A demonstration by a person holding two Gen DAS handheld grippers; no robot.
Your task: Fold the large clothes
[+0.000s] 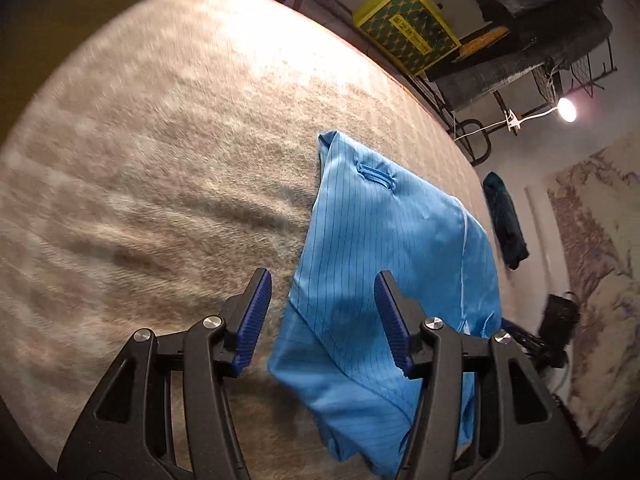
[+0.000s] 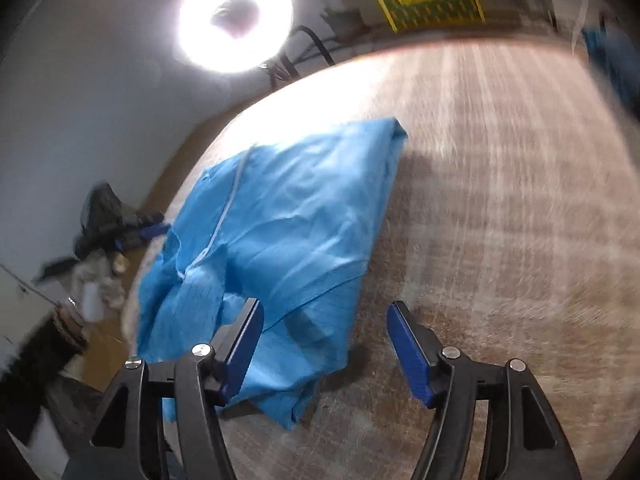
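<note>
Left wrist view: blue pinstriped garment (image 1: 384,264) lies folded into a narrow stack on the beige carpeted desk (image 1: 160,160), near its edge. Left tool (image 1: 322,312) is released, pads clear of the cloth, straddling the near corner. Right tool (image 2: 324,340) is likewise released above its hem, likely lining up the next fold.

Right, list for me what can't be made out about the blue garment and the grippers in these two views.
- Blue garment, left wrist view: its near end runs behind the left gripper and off the bottom edge.
- Right wrist view: the garment's left side drops over the surface's edge; the open right gripper hides part of the near hem.
- Fold count: the layers underneath are hidden.
- Beige surface: motion-blurred.
</note>
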